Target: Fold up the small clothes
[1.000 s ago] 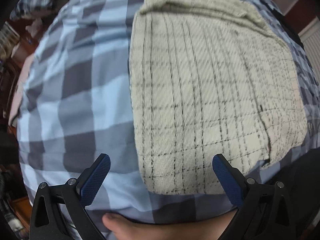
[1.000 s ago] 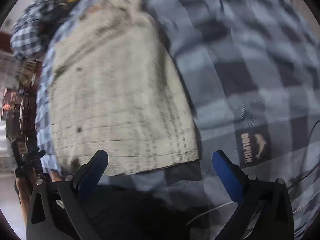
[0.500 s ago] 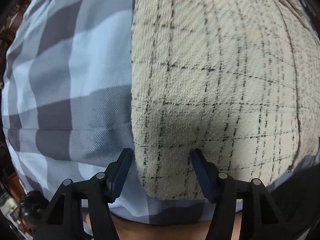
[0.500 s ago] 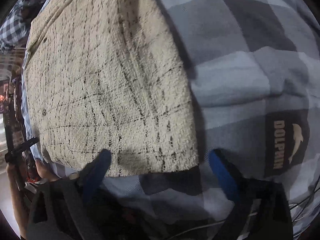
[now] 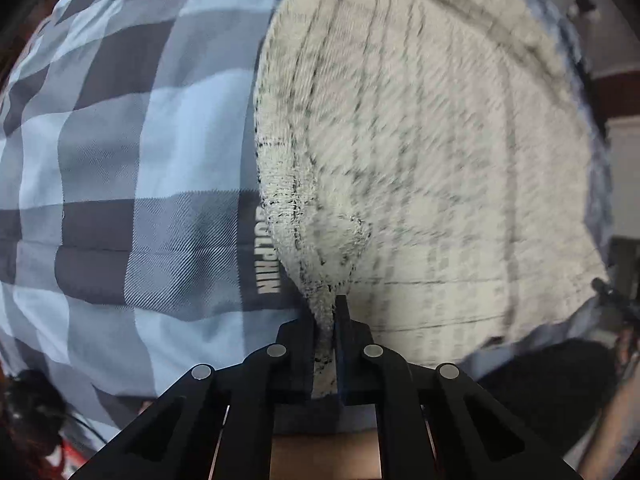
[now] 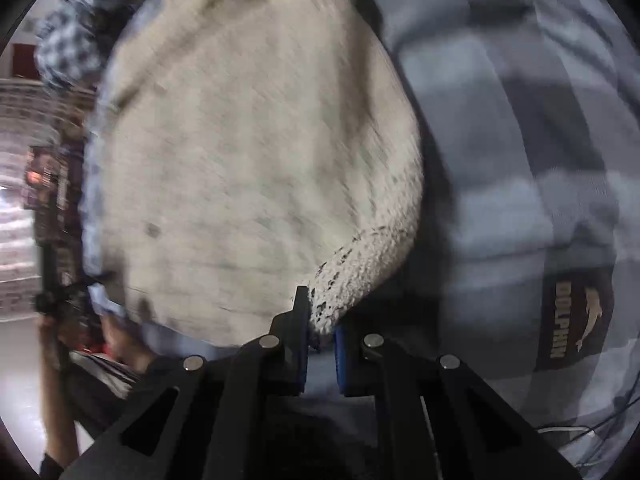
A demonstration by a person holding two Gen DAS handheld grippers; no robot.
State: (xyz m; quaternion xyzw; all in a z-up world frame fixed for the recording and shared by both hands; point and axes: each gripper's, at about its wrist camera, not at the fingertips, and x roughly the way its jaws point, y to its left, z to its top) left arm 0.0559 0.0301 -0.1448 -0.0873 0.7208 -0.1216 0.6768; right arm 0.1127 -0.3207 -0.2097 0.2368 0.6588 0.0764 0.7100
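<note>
Blue-grey checked blanket [image 5: 120, 160] — cream garment [image 5: 420, 140]

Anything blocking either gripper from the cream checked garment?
Nothing visible. Left gripper is shut on the cream checked garment at one near corner, right gripper on the other; both have just closed. It lies on a plaid blanket.

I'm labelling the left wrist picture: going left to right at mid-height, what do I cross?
Blue-and-grey checked bedcover → white DOLPHIN lettering → cream checked garment.
</note>
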